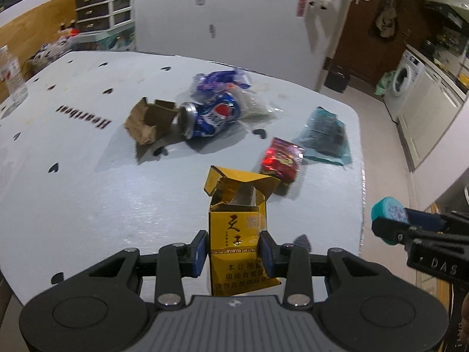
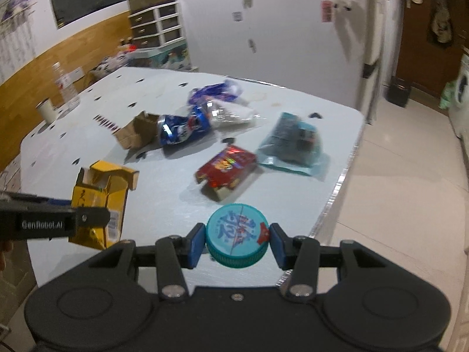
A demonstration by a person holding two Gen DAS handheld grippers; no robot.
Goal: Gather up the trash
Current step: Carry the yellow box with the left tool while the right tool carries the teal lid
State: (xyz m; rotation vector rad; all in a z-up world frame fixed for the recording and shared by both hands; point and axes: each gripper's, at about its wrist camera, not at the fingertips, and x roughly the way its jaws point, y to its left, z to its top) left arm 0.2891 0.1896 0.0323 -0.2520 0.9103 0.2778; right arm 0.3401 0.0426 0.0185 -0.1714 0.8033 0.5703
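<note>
My left gripper [image 1: 233, 252] is shut on an open yellow cigarette box [image 1: 236, 223], held above the near part of the white table [image 1: 73, 176]; the box also shows in the right wrist view [image 2: 99, 196]. My right gripper [image 2: 236, 242] is shut on a teal round lid [image 2: 237, 231], near the table's right front edge; the lid also shows in the left wrist view [image 1: 388, 209]. On the table lie a crushed Pepsi can [image 1: 209, 116], a torn cardboard piece [image 1: 149, 120], a red packet [image 1: 281, 158], a teal pouch [image 1: 325, 135] and a clear plastic wrapper [image 1: 222, 83].
A plastic bottle [image 2: 66, 85] and a small white cup [image 2: 46, 110] stand at the table's far left. A white fridge [image 1: 234, 14] stands behind the table. A washing machine [image 1: 403, 82] and cabinets line the right wall, with tiled floor beside the table.
</note>
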